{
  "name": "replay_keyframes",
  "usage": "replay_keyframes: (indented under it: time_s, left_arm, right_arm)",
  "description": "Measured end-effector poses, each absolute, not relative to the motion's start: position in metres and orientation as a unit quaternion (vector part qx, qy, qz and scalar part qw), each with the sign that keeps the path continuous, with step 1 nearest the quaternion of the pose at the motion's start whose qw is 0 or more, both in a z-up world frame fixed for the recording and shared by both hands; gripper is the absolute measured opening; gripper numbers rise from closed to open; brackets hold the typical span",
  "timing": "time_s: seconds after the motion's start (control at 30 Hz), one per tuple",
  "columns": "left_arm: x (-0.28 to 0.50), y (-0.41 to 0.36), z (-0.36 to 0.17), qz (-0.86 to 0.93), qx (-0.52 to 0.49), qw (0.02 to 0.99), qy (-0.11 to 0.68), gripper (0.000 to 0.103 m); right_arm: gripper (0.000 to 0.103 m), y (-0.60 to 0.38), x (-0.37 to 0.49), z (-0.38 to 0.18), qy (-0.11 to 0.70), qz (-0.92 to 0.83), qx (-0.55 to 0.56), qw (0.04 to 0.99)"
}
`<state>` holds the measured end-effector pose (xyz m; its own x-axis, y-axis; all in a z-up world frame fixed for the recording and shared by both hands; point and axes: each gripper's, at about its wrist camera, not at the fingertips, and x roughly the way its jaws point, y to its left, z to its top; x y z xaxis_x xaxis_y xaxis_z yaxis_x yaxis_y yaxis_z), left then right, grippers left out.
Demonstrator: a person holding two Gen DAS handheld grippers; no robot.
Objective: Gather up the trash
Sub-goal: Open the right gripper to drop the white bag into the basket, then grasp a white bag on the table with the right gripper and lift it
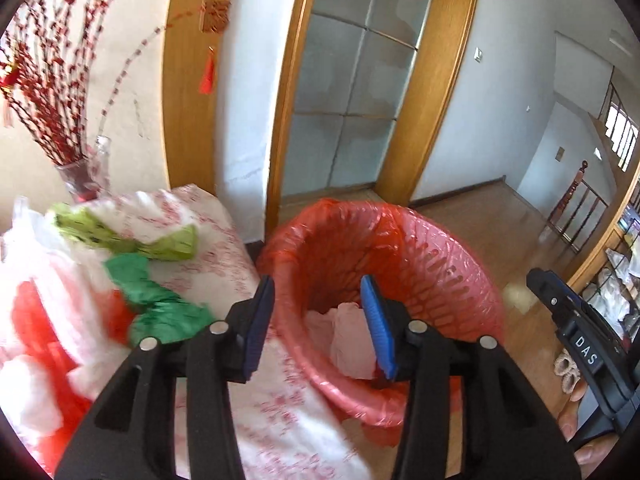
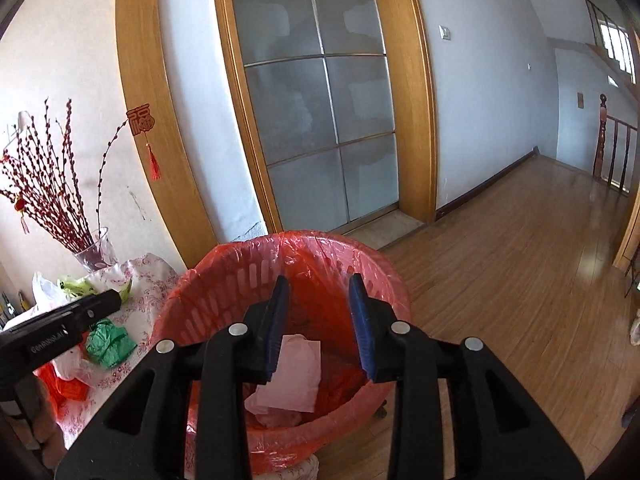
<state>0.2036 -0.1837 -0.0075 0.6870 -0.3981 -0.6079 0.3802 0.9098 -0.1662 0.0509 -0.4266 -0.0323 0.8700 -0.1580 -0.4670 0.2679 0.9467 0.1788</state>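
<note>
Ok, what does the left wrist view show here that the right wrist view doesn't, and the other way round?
Only the left wrist view shows the right gripper's body at its right edge and shelves behind it. Only the right wrist view shows the left gripper's body at its left edge and a long stretch of wooden floor. Both show the red-lined trash basket with pale paper inside, the crumpled green bag on the table, the vase of red branches and the glass door.

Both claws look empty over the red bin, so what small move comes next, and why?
Probably swing the open left gripper left toward the crumpled dark green plastic wrapper on the floral tablecloth. White paper already lies in the red-lined basket, and that wrapper is the nearest litter.
</note>
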Motion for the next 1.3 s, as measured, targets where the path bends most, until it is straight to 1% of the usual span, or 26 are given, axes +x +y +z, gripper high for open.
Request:
replay_keyframes:
  time_s: [0.1, 0.4, 0.63, 0.77, 1.03, 1.3]
  left_arm:
    - [0.190, -0.160, 0.005, -0.191, -0.007, 0.930, 0.315, 0.051]
    - [0.156, -0.059, 0.033, -0.108, -0.022, 0.954, 0.279, 0.054]
    - [0.139, 0.029, 0.032, -0.006, -0.039, 0.962, 0.269, 0.056]
    - [0.136, 0.064, 0.028, 0.031, -0.047, 0.960, 0.273, 0.056]
    - [0.132, 0.097, 0.020, 0.055, -0.055, 0.955, 0.285, 0.056]
    - [0.133, 0.110, 0.011, 0.055, -0.063, 0.952, 0.296, 0.056]
  right_arm:
    - [0.032, -0.410, 0.047, -0.029, 0.232, -0.101, 0.100, 0.962]
    - [0.032, -0.350, 0.044, -0.020, 0.239, -0.034, 0.071, 0.968]
    - [0.032, -0.302, 0.052, -0.020, 0.253, 0.021, 0.071, 0.965]
    - [0.032, -0.267, 0.062, -0.020, 0.265, 0.065, 0.065, 0.960]
    - [0.032, -0.198, 0.089, -0.029, 0.303, 0.148, 0.056, 0.940]
    - [0.032, -0.159, 0.109, -0.050, 0.336, 0.161, 0.034, 0.928]
